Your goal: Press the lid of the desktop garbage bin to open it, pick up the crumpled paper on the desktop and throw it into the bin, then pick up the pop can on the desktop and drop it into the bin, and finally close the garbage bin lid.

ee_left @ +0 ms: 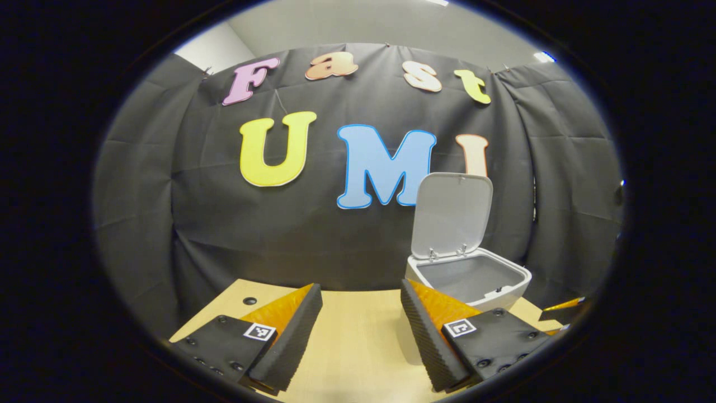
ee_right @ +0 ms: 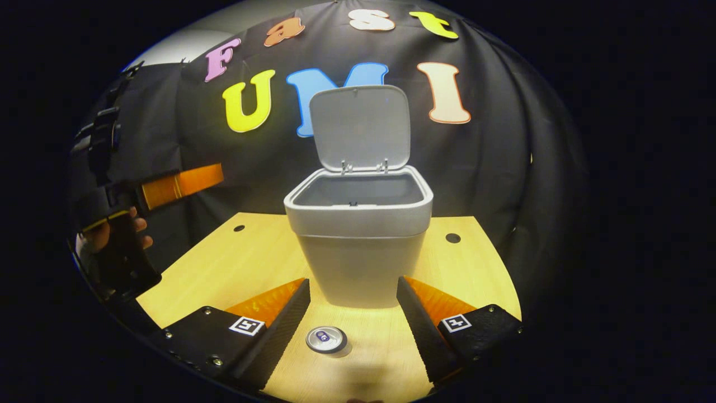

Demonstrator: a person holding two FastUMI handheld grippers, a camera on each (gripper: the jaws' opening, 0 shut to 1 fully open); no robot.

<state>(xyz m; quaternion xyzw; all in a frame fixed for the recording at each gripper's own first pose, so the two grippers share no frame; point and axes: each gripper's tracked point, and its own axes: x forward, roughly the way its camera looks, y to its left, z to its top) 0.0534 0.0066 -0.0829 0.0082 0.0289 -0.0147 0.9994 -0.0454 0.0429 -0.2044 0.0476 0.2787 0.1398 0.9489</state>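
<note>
The bin (ee_right: pixel 358 224) stands with its lid (ee_right: pixel 361 127) raised. The right gripper (ee_right: pixel 352 313) hangs above the upright pop can (ee_right: pixel 326 339), fingers released to straddle it. The left gripper (ee_left: pixel 361 330), also released, waits aside.

Black cloth wall (ee_left: pixel 347 235), creased, wraps the booth on three sides. Pale grey ceiling (ee_left: pixel 391 25) above it with bright ceiling lights (ee_left: pixel 543 56). Light wood worktop (ee_right: pixel 224 263), two dark round holes near its back edge.

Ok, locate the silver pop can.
In the right gripper view, the silver pop can stands upright on the wooden desktop, between that gripper's fingers, before the grey bin.
</note>
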